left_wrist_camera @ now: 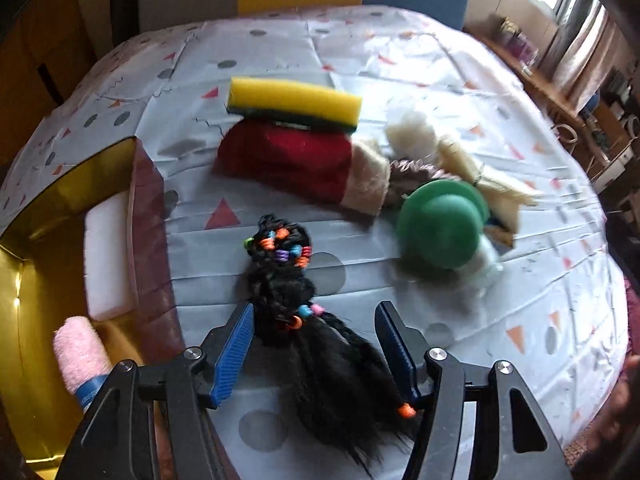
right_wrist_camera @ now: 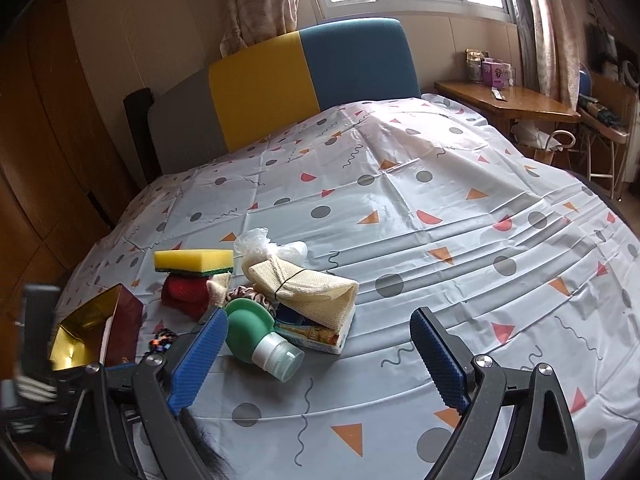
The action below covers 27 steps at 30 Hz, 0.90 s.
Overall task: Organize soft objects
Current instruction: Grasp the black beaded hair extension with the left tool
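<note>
**A:** Start at the left edge. What do you see?

**B:** In my left wrist view the gold-lined box point(left_wrist_camera: 48, 240) fills the lower left, with a white foam block point(left_wrist_camera: 106, 252) and a pink rolled cloth point(left_wrist_camera: 78, 350) already inside. Bottom centre, my left gripper point(left_wrist_camera: 316, 344) stands wide open around the black hairpiece with coloured beads point(left_wrist_camera: 296, 320). One pad looks to brush the hair; nothing is clamped.

**A:** What could go wrong there?

**B:** The hair is loose and slippery. If I close on the stray strands and not the braided part, I judge it slides out on the way to the box, or drags.

**A:** And further right?

**B:** Mid-frame, a yellow sponge point(left_wrist_camera: 292, 100) sits on the red cloth point(left_wrist_camera: 288, 156); right of that, the green bottle point(left_wrist_camera: 440, 224) lies against a cream bundle point(left_wrist_camera: 484, 176). That pile is crowded, so a careless sweep could tip the sponge or roll the bottle.

**A:** Your other hand?

**B:** My right gripper point(right_wrist_camera: 320, 344) is spread wide and empty, low over the tablecloth point(right_wrist_camera: 440, 220), near the bottle's cap. It could knock it.
</note>
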Tool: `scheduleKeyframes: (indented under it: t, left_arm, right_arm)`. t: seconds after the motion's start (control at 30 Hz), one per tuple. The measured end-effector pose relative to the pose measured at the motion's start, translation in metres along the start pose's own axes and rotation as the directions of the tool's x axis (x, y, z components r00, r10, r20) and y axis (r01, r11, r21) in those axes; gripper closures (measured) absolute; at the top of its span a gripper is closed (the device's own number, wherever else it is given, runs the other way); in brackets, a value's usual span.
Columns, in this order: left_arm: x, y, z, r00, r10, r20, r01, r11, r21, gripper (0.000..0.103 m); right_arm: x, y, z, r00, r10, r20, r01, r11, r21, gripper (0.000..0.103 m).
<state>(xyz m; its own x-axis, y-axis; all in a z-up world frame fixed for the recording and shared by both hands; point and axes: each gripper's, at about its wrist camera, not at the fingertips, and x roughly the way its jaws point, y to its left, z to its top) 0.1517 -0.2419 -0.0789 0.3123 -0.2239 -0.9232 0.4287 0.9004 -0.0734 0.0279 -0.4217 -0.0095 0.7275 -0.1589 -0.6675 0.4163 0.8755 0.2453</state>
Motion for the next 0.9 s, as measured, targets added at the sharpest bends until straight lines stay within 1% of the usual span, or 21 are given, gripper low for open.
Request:
scheduleKeyframes:
  t: [0.03, 0.07, 0.1, 0.17, 0.2, 0.33, 0.37, 0.43, 0.47, 0.5, 0.53, 0.7, 0.8, 0.83, 0.9]
  left_arm:
    - [0.005, -0.001, 0.001, 1.0, 0.005, -0.009, -0.005, 1.0, 0.003, 0.042]
    - [0.009, -0.003, 0.0, 1.0, 0.016, -0.015, -0.016, 1.0, 0.01, 0.056]
    - [0.011, -0.007, -0.002, 1.0, 0.026, -0.009, -0.026, 0.999, 0.033, 0.066]
    - [0.01, -0.017, -0.01, 1.0, 0.012, 0.019, -0.013, 0.995, 0.1, 0.07]
    - [0.007, -0.023, -0.017, 0.999, 0.01, 0.037, -0.015, 0.99, 0.14, 0.071]
    - [-0.006, -0.034, -0.055, 0.996, -0.015, 0.083, -0.004, 0.976, 0.22, 0.072]
    - [-0.01, -0.038, -0.07, 0.994, -0.021, 0.111, -0.008, 0.966, 0.258, 0.072]
    - [-0.011, -0.042, -0.09, 0.991, -0.018, 0.132, -0.025, 0.948, 0.318, 0.07]
    - [-0.011, -0.043, -0.098, 0.989, -0.017, 0.146, -0.033, 0.942, 0.334, 0.07]
    - [-0.011, -0.042, -0.104, 0.984, -0.027, 0.175, -0.033, 0.943, 0.332, 0.07]
    - [-0.01, -0.041, -0.106, 0.983, -0.034, 0.18, -0.028, 0.944, 0.33, 0.07]
    - [-0.007, -0.031, -0.105, 0.981, -0.102, 0.168, 0.048, 0.953, 0.299, 0.07]
    - [-0.007, -0.027, -0.102, 0.977, -0.132, 0.17, 0.077, 0.952, 0.295, 0.071]
    - [-0.007, -0.026, -0.104, 0.976, -0.133, 0.175, 0.076, 0.95, 0.302, 0.071]
    - [-0.009, -0.027, -0.108, 0.972, -0.135, 0.192, 0.07, 0.948, 0.312, 0.071]
  right_arm:
    - [0.0, 0.0, 0.0, 1.0, 0.001, -0.001, -0.001, 1.0, 0.002, 0.01]
    - [0.0, -0.001, 0.001, 1.0, 0.001, -0.001, -0.001, 1.0, 0.004, 0.01]
    - [0.0, -0.001, 0.001, 1.0, 0.001, 0.0, -0.001, 1.0, 0.005, 0.01]
    - [0.001, -0.002, 0.001, 1.0, -0.004, 0.0, 0.004, 1.0, 0.004, 0.01]
    - [0.001, -0.003, 0.001, 1.0, -0.01, -0.001, 0.01, 1.0, 0.007, 0.01]
    - [0.002, -0.012, 0.002, 1.0, -0.009, -0.004, 0.009, 0.999, 0.045, 0.01]
    - [0.002, -0.014, 0.002, 1.0, -0.007, -0.004, 0.008, 0.999, 0.052, 0.01]
    - [0.003, -0.016, 0.002, 1.0, 0.005, -0.008, -0.004, 0.998, 0.063, 0.01]
    - [0.004, -0.016, 0.002, 1.0, 0.009, -0.014, -0.009, 0.998, 0.062, 0.01]
    - [0.005, -0.014, 0.001, 1.0, 0.013, -0.022, -0.012, 0.998, 0.057, 0.01]
    - [0.008, -0.012, 0.0, 0.999, 0.023, -0.035, -0.021, 0.999, 0.048, 0.01]
    - [0.017, 0.003, -0.007, 0.993, 0.079, -0.089, -0.081, 0.997, -0.011, 0.012]
    - [0.025, 0.019, -0.009, 0.979, 0.145, -0.142, -0.154, 0.987, -0.054, 0.016]
    - [0.028, 0.026, -0.007, 0.973, 0.166, -0.163, -0.18, 0.981, -0.075, 0.017]
    - [0.035, 0.045, 0.002, 0.965, 0.178, -0.192, -0.208, 0.968, -0.144, 0.02]
